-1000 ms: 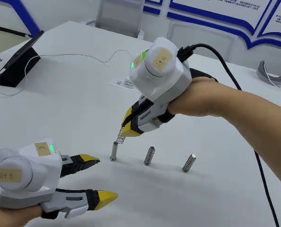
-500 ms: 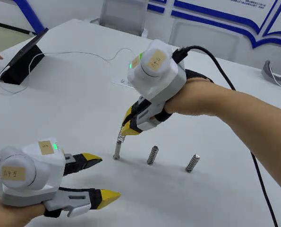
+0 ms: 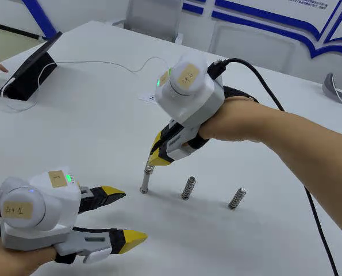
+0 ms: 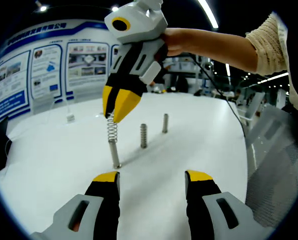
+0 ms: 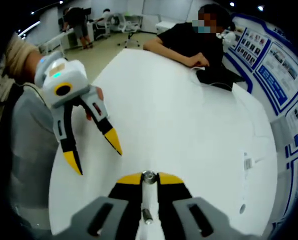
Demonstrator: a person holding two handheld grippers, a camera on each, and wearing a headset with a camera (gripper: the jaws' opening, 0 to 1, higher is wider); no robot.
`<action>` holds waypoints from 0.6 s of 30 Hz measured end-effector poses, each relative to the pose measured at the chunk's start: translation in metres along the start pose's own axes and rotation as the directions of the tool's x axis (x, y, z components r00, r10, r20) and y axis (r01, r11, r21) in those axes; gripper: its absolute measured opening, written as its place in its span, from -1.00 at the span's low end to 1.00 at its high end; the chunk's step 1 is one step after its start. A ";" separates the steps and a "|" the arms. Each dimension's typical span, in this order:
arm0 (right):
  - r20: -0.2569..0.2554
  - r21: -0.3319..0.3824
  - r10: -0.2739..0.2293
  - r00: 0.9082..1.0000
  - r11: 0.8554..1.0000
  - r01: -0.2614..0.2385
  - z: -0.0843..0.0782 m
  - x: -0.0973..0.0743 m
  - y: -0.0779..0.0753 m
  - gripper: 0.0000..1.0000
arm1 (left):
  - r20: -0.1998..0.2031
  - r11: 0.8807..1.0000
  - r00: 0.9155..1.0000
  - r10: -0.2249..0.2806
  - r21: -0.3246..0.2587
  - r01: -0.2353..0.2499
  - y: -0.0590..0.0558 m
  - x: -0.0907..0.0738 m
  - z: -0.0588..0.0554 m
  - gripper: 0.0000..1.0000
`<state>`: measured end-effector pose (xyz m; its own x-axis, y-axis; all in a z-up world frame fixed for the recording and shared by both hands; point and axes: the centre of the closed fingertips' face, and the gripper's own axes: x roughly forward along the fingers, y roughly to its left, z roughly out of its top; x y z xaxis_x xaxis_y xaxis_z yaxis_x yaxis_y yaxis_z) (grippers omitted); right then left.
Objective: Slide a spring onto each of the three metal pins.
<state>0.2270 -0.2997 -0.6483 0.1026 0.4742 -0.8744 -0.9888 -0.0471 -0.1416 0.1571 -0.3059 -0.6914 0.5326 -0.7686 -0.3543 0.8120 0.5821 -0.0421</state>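
The white tabletop (image 3: pixel 73 132) carries everything. The right tool (image 3: pixel 154 160) reaches over its middle from the right side, and its yellow tips are pressed together on the upper end of a spring (image 4: pixel 112 129). One second ago this spring hung a little beside and above the top of the bare pin (image 3: pixel 144 184). Now it stands in line with the pin and its lower end is at the pin's top. I cannot tell if the coils already go around it. The pin is upright, the leftmost of a row of three, in the middle part of the tabletop toward the near edge. The left tool (image 3: pixel 130 215) has stayed over the near left corner. Its jaws are spread wide, they hold nothing, and they point at the row from well apart.

A dark tablet (image 3: pixel 30 69) leans near the far left edge, and a thin white cable (image 3: pixel 102 62) runs from it across the far part. A black cable (image 3: pixel 262 80) leaves the right tool along the forearm. The two other springs (image 3: pixel 188 188) each sit on a pin, to the right of the bare pin. A small label (image 3: pixel 150 99) lies behind the right tool, and the tool's body partly covers it in the head view.
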 end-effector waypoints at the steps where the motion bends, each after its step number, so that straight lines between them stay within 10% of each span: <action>1: -0.001 0.000 0.000 1.000 1.000 0.000 0.000 0.001 0.000 -0.76 | 0.000 1.000 1.000 0.000 0.000 0.000 0.000 0.000 0.000 0.06; 18: -0.053 0.010 0.023 0.998 1.000 -0.022 -0.008 0.022 0.002 -0.76 | -0.005 1.000 1.000 0.000 -0.004 0.000 0.001 0.000 -0.002 0.06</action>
<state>0.2281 -0.2962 -0.6714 0.0855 0.4261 -0.9006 -0.9919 -0.0492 -0.1174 0.1579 -0.3049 -0.6936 0.5316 -0.7671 -0.3589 0.8108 0.5835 -0.0460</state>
